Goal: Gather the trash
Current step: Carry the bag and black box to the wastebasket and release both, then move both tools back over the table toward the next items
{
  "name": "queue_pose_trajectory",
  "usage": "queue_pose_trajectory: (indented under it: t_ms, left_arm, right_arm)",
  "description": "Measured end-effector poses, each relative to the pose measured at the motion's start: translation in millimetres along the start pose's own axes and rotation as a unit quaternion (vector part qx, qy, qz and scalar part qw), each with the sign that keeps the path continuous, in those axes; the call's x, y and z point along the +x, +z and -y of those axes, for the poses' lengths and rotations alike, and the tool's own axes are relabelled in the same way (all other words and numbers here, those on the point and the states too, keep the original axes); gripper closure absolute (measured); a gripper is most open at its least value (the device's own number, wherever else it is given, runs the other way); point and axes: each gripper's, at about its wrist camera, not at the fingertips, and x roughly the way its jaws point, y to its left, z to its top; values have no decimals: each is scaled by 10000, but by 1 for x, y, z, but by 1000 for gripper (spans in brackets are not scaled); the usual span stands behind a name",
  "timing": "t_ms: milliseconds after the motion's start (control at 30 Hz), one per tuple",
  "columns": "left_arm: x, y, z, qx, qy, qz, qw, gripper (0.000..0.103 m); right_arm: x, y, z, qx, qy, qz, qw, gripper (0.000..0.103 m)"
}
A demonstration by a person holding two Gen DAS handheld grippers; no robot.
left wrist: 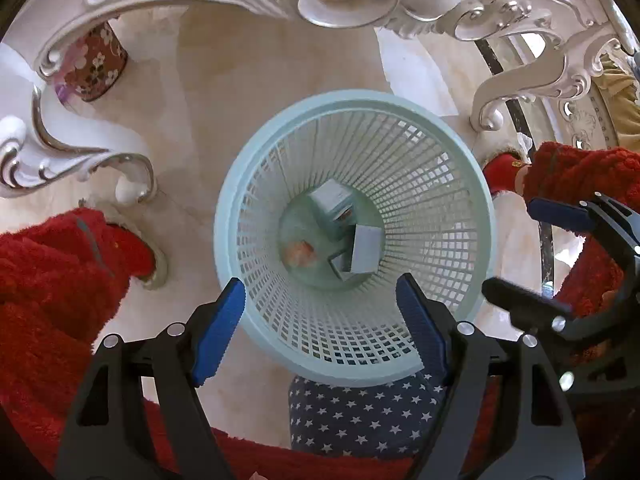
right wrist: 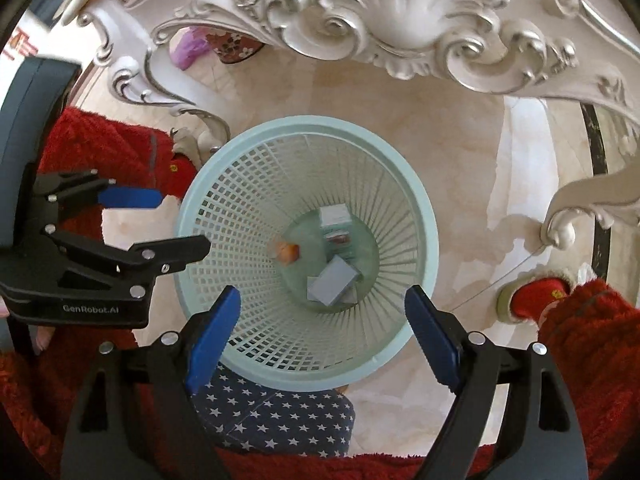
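Note:
A pale green mesh wastebasket point(left wrist: 352, 98) point(right wrist: 304, 126) stands on the marble floor, seen from straight above. At its bottom lie a teal box point(left wrist: 332, 204) point(right wrist: 336, 220), a grey-blue box point(left wrist: 366, 250) point(right wrist: 332, 280) and an orange scrap point(left wrist: 300, 254) point(right wrist: 286, 254). My left gripper point(left wrist: 320, 288) point(right wrist: 184, 221) hangs over the basket's mouth, open, with nothing between its blue pads. My right gripper point(right wrist: 323, 296) point(left wrist: 508, 245) is beside it over the rim, also open and holding nothing.
Carved white table legs point(left wrist: 80, 160) point(right wrist: 568, 220) and an ornate apron point(right wrist: 400, 20) ring the basket. A red floral container point(left wrist: 96, 64) stands behind the left leg. Red fleece clothing point(left wrist: 52, 280), red slippers point(right wrist: 536, 296) and star-patterned blue fabric point(left wrist: 360, 412) crowd the near side.

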Motion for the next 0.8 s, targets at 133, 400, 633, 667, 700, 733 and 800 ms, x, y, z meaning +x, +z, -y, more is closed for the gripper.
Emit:
queue_pose_trajectory:
  t_ms: [133, 400, 633, 667, 700, 733, 800]
  left_arm:
    - [1, 1, -2, -55, -1, -1, 10000, 27]
    - [-25, 0, -1, 32, 90, 470, 9989, 27]
    - [-139, -2, -5, 314, 279, 1835, 9821, 27]
    - [-152, 0, -5, 334, 347, 1995, 9787, 27]
    - [-171, 7, -6, 352, 474, 2245, 9727, 27]
    - [-183, 13, -7, 346, 554, 2403, 9685, 27]
    - [-204, 28, -7, 318, 603, 2724, 9598, 27]
  right_arm:
    - [2, 1, 9, 244, 47, -49, 9997, 23]
    - [-7, 2, 4, 195, -97, 57, 9997, 23]
    - [-99, 9, 11, 164, -16, 1059, 9942, 23]
    - [-117, 13, 16, 233, -9, 1297, 9913, 23]
    - [-136, 18, 21, 311, -15, 1582, 9869, 23]
    - [-150, 23, 25, 379, -43, 1818, 9826, 23]
    - [-175, 33, 34, 538, -177, 2270, 9723, 20]
